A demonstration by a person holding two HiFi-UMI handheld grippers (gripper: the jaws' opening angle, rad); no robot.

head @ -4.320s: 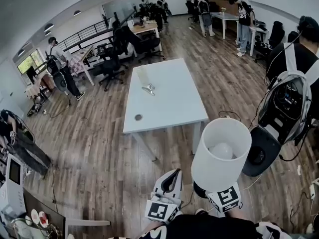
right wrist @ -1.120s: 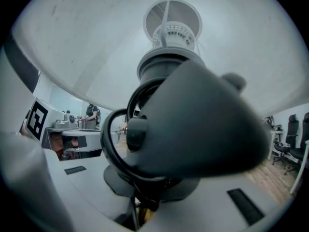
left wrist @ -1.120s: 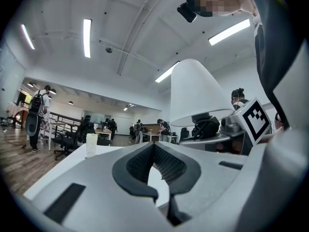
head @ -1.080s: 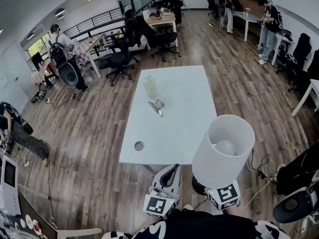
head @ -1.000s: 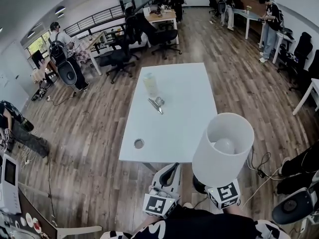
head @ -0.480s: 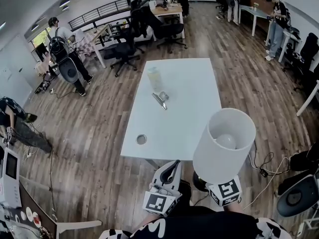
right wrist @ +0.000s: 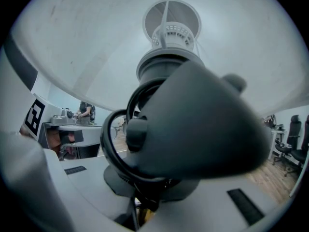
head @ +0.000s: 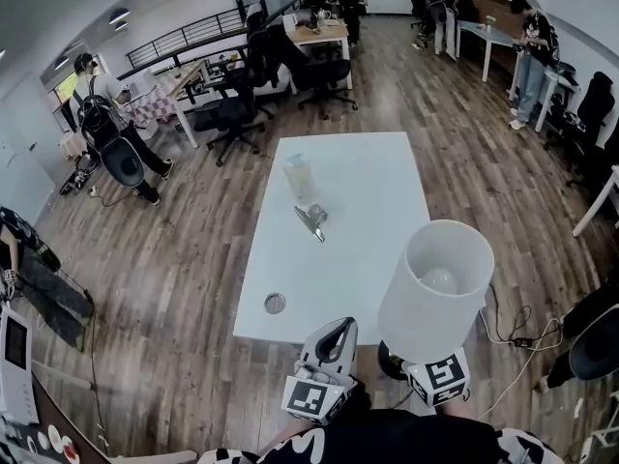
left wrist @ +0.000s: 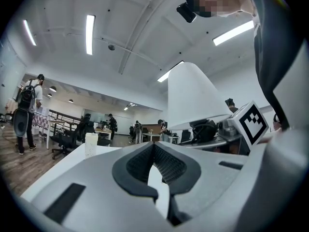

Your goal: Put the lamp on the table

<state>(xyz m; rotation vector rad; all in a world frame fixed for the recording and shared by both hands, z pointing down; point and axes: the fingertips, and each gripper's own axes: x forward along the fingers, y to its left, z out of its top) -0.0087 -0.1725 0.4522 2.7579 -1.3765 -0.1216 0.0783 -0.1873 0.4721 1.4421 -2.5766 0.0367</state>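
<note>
At lower right of the head view, the lamp (head: 437,293) hangs in the air, upright, white shade uppermost. It is not yet on the desk (head: 368,172). The right gripper (right wrist: 136,211) carries it. Its fingers pinch the lamp low down by the dark base, and a loop of black cord (right wrist: 112,144) is bunched against the stem.

The left gripper (head: 337,332) sits just beside the lamp at lower centre. Its fingers are pressed together at the tips with nothing between them, and it takes no part in the carry.

Progress: pickup and approach appear done. Judged remaining are the last reach over the near edge, the set-down and the release.

Edges: the desk's near edge runs across the frame just above both grippers. The lamp's dark base appears short of that edge, over the floor, while the shade overlaps the near right corner in the picture. The base will have to clear that edge before it is lowered.

Open room: the near half of the desk is bare except for a small round insert (head: 275,304) toward the lower left. A metal object (head: 311,220) and a pale cup (head: 300,174) stand further up, well apart from the near right corner. That corner looks the obvious landing area.

Surroundings: floor cables (head: 508,332) lie right of the desk, a possible trip point. Chairs (head: 227,119) and people stand well apart.
</note>
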